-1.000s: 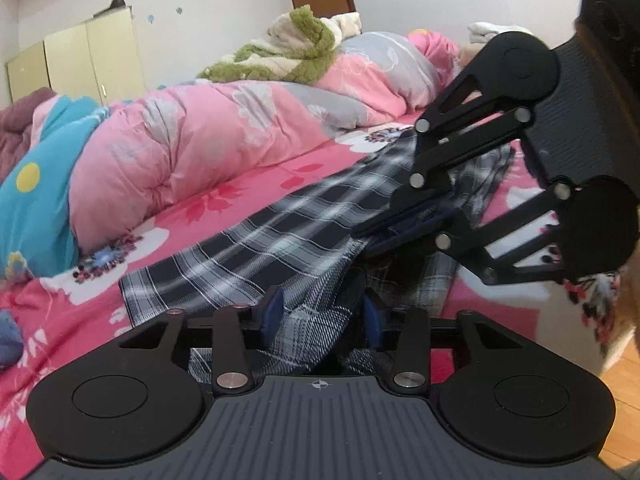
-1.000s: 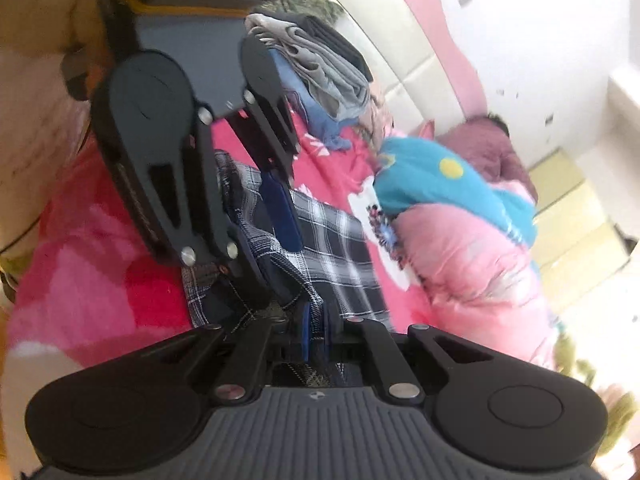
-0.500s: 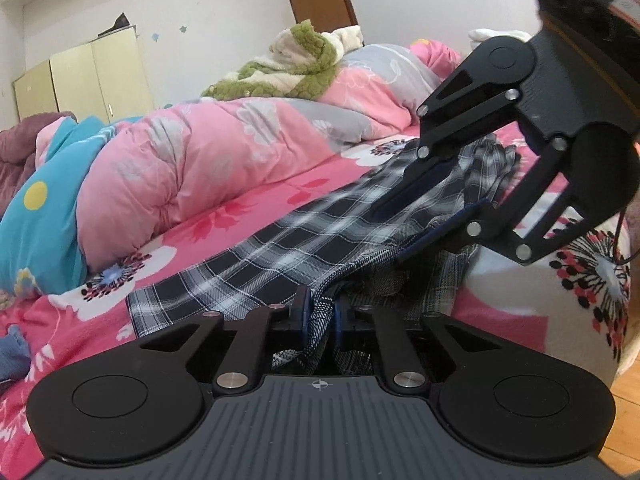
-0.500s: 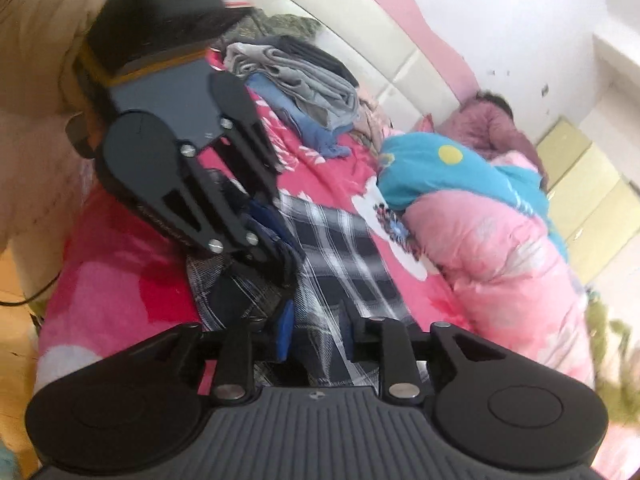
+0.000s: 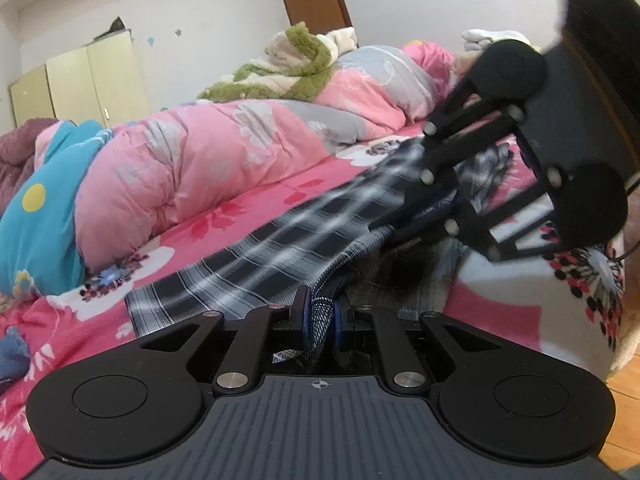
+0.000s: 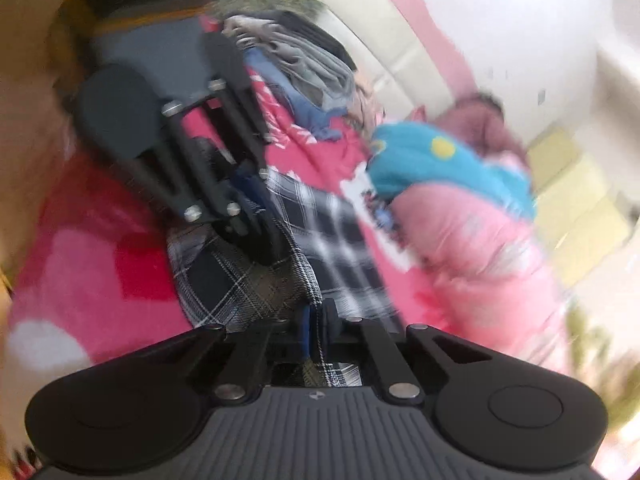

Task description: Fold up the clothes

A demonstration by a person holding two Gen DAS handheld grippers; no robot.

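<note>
The left gripper (image 5: 319, 312) is closed tight on a fold of the plaid shirt (image 5: 280, 248), right at the near edge of the bed. The right gripper (image 6: 316, 320) is pinched shut on the same shirt (image 6: 336, 236) too, though that view is blurry, so the cloth between its fingers is a bit hard to make out. The shirt is dark with white lines, and it lies stretched along the near side of the bed, from one gripper to the other. Under it is a pink bedsheet (image 5: 248, 216) with red and white flowers, and it hangs down over the bed's corner. Past the shirt, a big puffy pink quilt (image 5: 192, 160) runs down the middle of the bed. A blue blanket (image 5: 36, 224) with a yellow dot lies at one end of the quilt. A fuzzy green and white blanket (image 5: 296, 64) sits on top of the quilt, farther back. In the right wrist view, a pile of grey and blue clothes (image 6: 304, 68) sits at the far end of the bed. Behind the bed is a white wall, with a pale yellow cupboard (image 5: 88, 80) and a brown door (image 5: 316, 0).
</note>
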